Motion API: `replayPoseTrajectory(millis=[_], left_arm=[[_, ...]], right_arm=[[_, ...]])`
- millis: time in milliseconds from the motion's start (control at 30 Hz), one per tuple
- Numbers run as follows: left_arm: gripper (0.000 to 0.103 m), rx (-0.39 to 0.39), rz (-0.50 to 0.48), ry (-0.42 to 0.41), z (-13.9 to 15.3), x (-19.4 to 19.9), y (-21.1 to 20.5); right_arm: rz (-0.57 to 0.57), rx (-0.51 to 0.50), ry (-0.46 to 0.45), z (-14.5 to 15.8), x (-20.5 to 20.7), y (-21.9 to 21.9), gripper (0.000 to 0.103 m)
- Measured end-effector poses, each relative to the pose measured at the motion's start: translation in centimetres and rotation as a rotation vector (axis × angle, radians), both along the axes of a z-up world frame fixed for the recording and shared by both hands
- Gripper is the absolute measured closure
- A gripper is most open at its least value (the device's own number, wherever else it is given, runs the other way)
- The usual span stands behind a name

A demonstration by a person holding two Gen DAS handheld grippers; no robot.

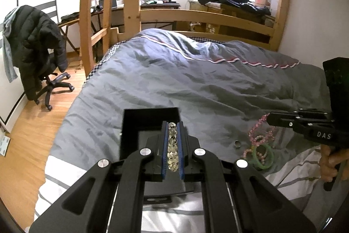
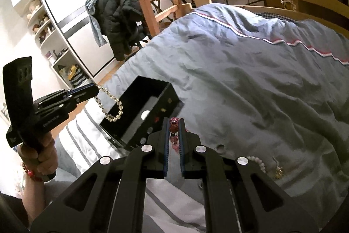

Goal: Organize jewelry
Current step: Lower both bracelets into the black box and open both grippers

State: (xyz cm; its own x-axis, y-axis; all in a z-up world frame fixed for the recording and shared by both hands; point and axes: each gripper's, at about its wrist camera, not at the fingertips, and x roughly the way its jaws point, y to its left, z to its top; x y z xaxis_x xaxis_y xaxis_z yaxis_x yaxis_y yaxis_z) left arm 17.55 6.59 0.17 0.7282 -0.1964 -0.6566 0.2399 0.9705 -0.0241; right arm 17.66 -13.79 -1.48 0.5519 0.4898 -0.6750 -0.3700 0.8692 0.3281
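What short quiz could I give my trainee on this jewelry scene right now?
1. True or false: the left tongs hold a clear beaded bracelet.
2. What do the right tongs grip? A) green bangle B) pink beaded bracelet C) ring
3. Fill in: the black box on the bed is ____ (open/closed).

Key
1. True; its loop hangs over the box.
2. B, the pink beaded bracelet; the green bangle and ring lie on the grey duvet.
3. Open.

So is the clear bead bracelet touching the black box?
Cannot tell. In the right wrist view the bracelet hangs from the left gripper and overlaps the box rim, so contact or a gap isn't plain.
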Motion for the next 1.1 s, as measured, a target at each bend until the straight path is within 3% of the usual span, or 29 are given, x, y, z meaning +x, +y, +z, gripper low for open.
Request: replayPoseTrajectory(millis=[400,500,600,967,1100], left_arm=[[0.095,-0.027,0.077,0.061,-1.3,1.6,4.0],[0.095,-0.078,0.063,0.089,-1.6,2.0,5.0],[0.095,-0.106,0.048,0.11,-2.0,2.3,5.3],[0.095,-0.092,0.069,0.138,-2.8,2.6,5.6],[0.08,-0.102,0.085,0.129,-2.6,2.5,6.0]], right_arm=[[0.093,0.01,-0.013,0.5,2.6,7.5,0.094],[0.118,0.023,-0.014,0.4,3.1,9.4,0.094],[0.132,0.028,-0.006,0.1,3.5,10.5,0.094],[0.132,0.022,0.071,-2.1,4.9,12.3,0.093],[0.116,0.016,0.067,-1.8,4.9,12.0,0.093]])
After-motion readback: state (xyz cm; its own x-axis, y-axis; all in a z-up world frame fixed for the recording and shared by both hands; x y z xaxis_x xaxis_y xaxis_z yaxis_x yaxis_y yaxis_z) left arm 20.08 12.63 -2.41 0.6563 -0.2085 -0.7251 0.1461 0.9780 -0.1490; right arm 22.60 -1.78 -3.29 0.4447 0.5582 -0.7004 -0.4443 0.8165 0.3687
